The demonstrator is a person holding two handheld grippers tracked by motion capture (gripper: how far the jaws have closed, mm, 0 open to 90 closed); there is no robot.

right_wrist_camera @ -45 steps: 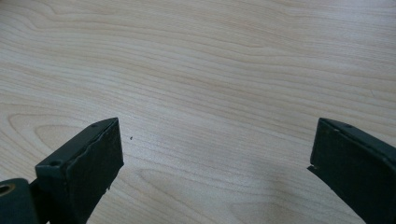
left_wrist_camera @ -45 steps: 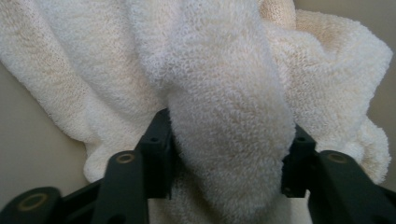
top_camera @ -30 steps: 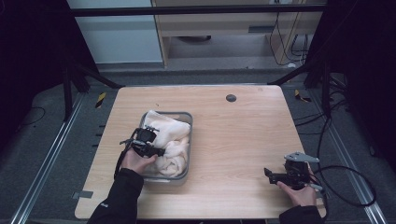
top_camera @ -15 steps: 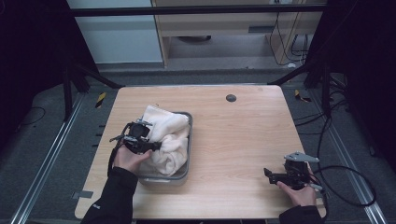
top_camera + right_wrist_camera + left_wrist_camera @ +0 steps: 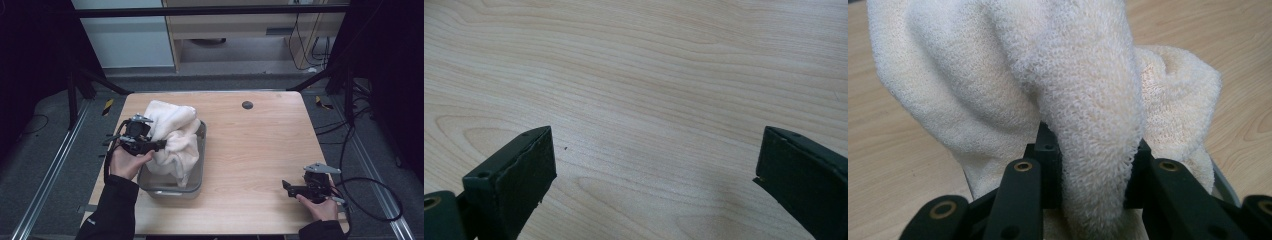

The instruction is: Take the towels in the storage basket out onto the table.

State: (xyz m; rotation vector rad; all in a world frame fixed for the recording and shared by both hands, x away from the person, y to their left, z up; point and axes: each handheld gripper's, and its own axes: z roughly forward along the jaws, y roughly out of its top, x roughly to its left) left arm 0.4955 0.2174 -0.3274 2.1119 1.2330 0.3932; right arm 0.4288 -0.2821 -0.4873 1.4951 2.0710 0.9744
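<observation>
We see a pale wooden surface (image 5: 250, 145) carrying a grey metal tray (image 5: 196, 182). A cream towel (image 5: 172, 135) drapes half out of that tray, pinched between our left gripper's (image 5: 157, 145) jaws. Our right gripper (image 5: 286, 186) rests near the surface's front right, jaws wide around nothing.

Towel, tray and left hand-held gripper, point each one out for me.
towel (image 5: 172, 131), high view, on its bunched middle.
tray (image 5: 171, 191), high view, on its near rim.
left hand-held gripper (image 5: 1093, 170), left gripper view, between its fingertips, clamped on the towel.
</observation>
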